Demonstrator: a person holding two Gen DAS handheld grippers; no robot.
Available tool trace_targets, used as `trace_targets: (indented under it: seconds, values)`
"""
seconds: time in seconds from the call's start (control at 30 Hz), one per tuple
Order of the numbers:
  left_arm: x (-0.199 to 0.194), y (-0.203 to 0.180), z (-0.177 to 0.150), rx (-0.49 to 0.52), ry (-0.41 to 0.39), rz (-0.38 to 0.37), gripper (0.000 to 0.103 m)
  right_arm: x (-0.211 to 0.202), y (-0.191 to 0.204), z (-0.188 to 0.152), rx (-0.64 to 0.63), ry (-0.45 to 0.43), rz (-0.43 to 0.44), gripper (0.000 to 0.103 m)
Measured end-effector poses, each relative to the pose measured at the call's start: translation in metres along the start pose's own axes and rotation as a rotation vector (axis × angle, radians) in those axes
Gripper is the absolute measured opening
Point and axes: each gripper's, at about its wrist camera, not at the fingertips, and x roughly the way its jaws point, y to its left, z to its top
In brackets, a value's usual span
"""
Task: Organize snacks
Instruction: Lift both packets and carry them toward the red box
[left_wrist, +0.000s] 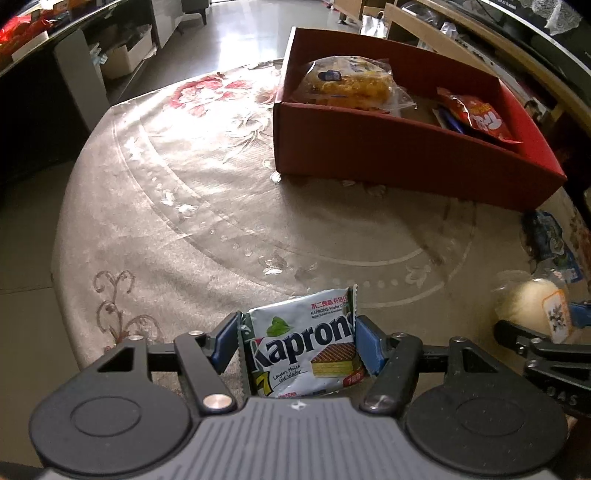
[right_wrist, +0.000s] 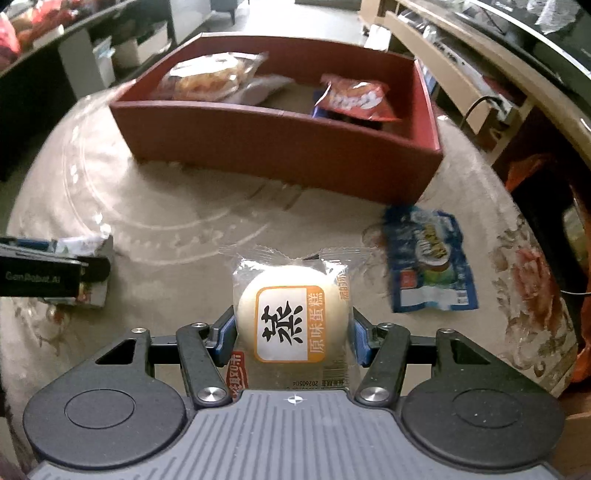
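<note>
My left gripper (left_wrist: 295, 347) is shut on a white Kaprons wafer packet (left_wrist: 306, 350), its blue pads pressing both side edges just above the tablecloth. My right gripper (right_wrist: 293, 332) is shut on a clear-wrapped round steamed cake (right_wrist: 291, 321) with an orange-framed label. The cake (left_wrist: 532, 306) also shows at the right edge of the left wrist view. A red open box (left_wrist: 406, 155) (right_wrist: 277, 147) stands farther back on the table, beyond both grippers. It holds a bread packet (right_wrist: 207, 77) and a red chip bag (right_wrist: 354, 98).
A blue snack bag (right_wrist: 428, 258) lies flat on the cloth between the cake and the box's right corner. The round table (left_wrist: 184, 206) carries a beige flowered cloth and drops off at left. Shelves and cabinets stand beyond it.
</note>
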Motion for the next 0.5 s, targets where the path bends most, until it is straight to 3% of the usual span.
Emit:
trace_targets:
  seconds: [0.17, 0.23, 0.33, 0.37, 0.43, 0.5]
  values:
    - [0.004, -0.001, 0.0, 0.012, 0.005, -0.006, 0.075, 0.011, 0.008, 0.0, -0.019, 0.032, -0.006, 0.067]
    - [0.006, -0.006, -0.002, 0.041, 0.007, -0.002, 0.083, 0.012, 0.01, 0.002, -0.024, 0.025, -0.007, 0.067]
    - [0.008, -0.014, -0.006, 0.079, -0.006, 0.03, 0.085, 0.013, 0.01, 0.002, -0.019, 0.026, -0.007, 0.067]
    - [0.008, -0.015, -0.007, 0.077, -0.007, 0.031, 0.084, 0.012, 0.01, 0.002, -0.017, 0.027, -0.005, 0.067]
    - [0.005, -0.013, -0.006, 0.071, -0.005, 0.028, 0.073, 0.011, 0.009, 0.0, -0.015, 0.025, -0.002, 0.067]
    - [0.002, -0.012, -0.007, 0.062, -0.004, 0.017, 0.071, 0.009, 0.011, 0.0, -0.026, 0.025, -0.01, 0.066]
